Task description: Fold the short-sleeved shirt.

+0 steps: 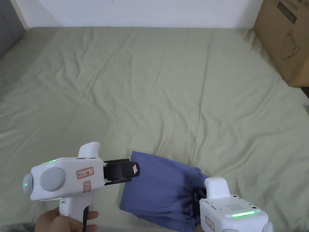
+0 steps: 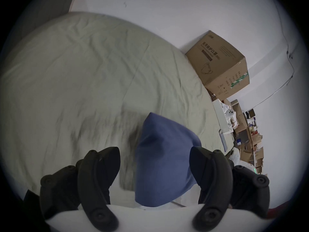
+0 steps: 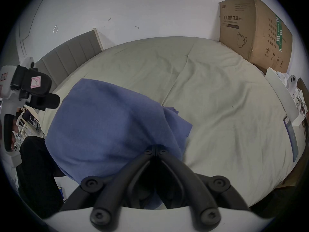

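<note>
A wide bed [image 1: 169,84] covered with a wrinkled pale green sheet carries everything here, running back to a white wall. At its far right corner stands a large brown cardboard box [image 1: 285,39], printed on its sides. Near the bed's near edge, somewhat right of the middle, lies the blue short-sleeved shirt [image 1: 160,188], a soft cloth bundle folded into a compact shape with one pointed corner toward the far side and gathered folds on its right. The left gripper [image 2: 154,163], white-bodied with black jaws and held in a hand [image 1: 65,222] at the near edge, sits just left of the shirt; its jaws stand wide apart and the shirt shows between them farther off, with neither jaw pressing the cloth. The right gripper [image 3: 155,149], white with a green light bar, is at the shirt's right side, its jaws closed together and pinching the bunched blue fabric.
</note>
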{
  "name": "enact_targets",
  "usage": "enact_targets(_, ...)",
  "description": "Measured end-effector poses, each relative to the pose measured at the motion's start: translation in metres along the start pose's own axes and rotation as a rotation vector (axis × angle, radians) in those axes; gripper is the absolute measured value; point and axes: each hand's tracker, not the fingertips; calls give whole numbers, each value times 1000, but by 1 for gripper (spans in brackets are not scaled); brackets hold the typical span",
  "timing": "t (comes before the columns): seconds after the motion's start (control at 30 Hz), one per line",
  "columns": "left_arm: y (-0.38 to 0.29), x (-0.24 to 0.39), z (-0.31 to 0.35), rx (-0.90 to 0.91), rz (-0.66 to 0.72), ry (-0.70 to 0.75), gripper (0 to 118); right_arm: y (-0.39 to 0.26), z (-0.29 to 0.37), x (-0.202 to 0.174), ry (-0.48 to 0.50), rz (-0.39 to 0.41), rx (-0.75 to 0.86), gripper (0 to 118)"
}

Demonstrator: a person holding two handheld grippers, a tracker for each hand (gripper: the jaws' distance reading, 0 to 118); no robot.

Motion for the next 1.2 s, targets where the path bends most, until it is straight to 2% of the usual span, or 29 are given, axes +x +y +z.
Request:
enact_targets(0.03, 1, -3, -4, -13, -9, 32, 92, 0, 0, 0, -1, -1, 0, 1)
enact_targets(0.13, 2, -16, -30, -144, 14, 8, 92, -2, -1, 3, 2, -24, 2, 1)
enact_targets(0.27, -4, -30, -53, -193, 172, -203, 92, 1, 3, -2, 10, -26, -2, 1)
enact_targets(0.3, -4, -28, -57, -213, 160, -249, 92, 1, 3, -2, 11, -26, -2, 1)
enact_targets(0.37, -3, -22, -68, -255, 116, -255, 88, 1, 3, -2, 13, -26, -2, 1)
enact_targets(0.4, -4, -18, -74, -270, 96, -247, 73, 1, 3, -2, 15, -28, -1, 1)
enact_targets(0.47, -4, -15, -81, -278, 91, -225, 32, 1, 3, -1, 17, -32, -4, 1)
enact_targets(0.53, -3, -24, -83, -269, 140, -283, 23, 2, 6, 0, 22, -41, -3, 1)
enact_targets(0.63, 0, -35, -80, -290, 128, -304, 20, 4, 14, 2, 74, -65, 6, 1)
enact_targets(0.73, 7, -43, -76, -287, 106, -337, 19, 12, 26, -1, 96, -51, 16, 1)
enact_targets(0.8, 15, -59, -67, -272, 154, -408, 19, 20, 38, -6, 134, -29, 44, 1)
enact_targets(0.87, 26, -76, -47, -252, 149, -406, 19, 33, 49, -14, 142, -31, 61, 1)
enact_targets(0.97, 55, -131, 0, -205, 161, -367, 19, 53, 61, -32, 194, -12, 90, 1)
enact_targets(1.03, 75, -176, 38, -169, 183, -325, 19, 65, 62, -49, 203, 34, 92, 1)
enact_targets(1.2, 122, -313, 142, -130, 220, -187, 19, 91, 53, -102, 249, 98, 70, 1)
